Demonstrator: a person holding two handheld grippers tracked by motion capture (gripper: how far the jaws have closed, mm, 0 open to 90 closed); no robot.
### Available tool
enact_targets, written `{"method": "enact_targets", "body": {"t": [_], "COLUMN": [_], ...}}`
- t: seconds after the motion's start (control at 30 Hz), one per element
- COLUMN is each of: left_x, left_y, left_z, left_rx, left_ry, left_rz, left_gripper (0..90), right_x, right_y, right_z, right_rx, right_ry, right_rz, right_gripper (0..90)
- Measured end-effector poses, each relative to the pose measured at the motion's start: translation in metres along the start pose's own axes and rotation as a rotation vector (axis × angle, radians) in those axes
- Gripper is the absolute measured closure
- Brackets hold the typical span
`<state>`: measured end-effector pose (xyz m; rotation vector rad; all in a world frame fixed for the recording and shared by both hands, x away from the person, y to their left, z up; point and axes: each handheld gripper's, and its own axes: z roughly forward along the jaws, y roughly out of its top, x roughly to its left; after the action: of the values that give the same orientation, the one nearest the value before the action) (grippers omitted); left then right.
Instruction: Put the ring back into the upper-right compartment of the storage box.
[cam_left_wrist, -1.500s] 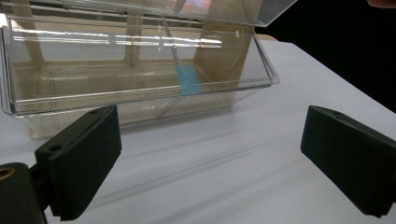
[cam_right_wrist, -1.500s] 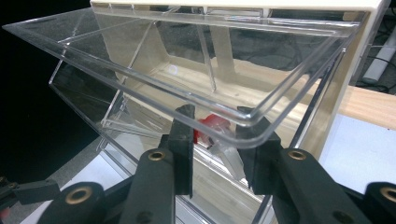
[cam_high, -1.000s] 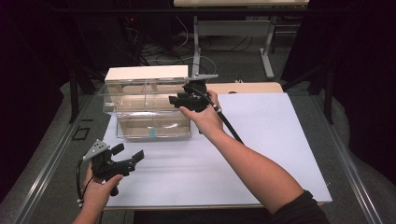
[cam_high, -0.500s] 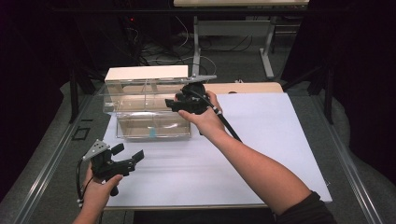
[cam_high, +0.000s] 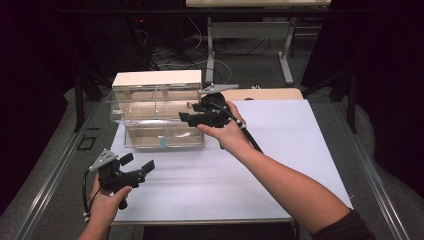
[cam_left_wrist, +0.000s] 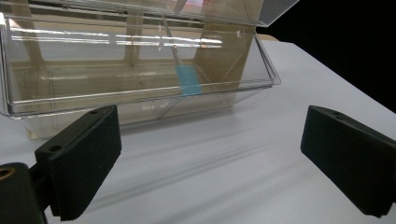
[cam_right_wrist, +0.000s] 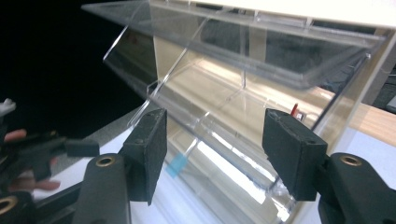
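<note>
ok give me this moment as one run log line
left gripper: open, low over white sheet | right gripper: jaws just opening, nothing between, at clear bin | blue-tipped stick: inside bin

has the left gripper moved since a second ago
No. In the high view the left gripper sits at the same spot near the white sheet's front left corner, well short of the clear box.

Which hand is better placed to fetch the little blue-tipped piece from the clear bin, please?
The right: its tongs, open with nothing between them, hover at the clear bin over the blue-tipped piece. The left tongs sit nearer the table's front edge.
</note>
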<state>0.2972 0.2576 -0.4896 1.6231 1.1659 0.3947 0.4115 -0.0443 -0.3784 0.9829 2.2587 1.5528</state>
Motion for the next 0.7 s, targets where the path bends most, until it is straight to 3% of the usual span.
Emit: {"method": "enact_targets", "body": {"t": [0.3, 0.7], "left_x": [-0.001, 0.002], "left_y": [0.000, 0.000], "left_z": [-0.001, -0.003], "left_rx": [0.000, -0.007], "left_ry": [0.001, 0.014], "left_rz": [0.010, 0.005], "left_gripper": [5.4, 5.4], "right_x": [-0.007, -0.026], "right_y": [-0.009, -0.018], "right_z": [-0.026, -0.063], "right_rx": [-0.026, -0.044], "right_ry": [0.034, -0.005], "right_rz": [-0.002, -0.012], "right_gripper": [33.7, 30.6]}}
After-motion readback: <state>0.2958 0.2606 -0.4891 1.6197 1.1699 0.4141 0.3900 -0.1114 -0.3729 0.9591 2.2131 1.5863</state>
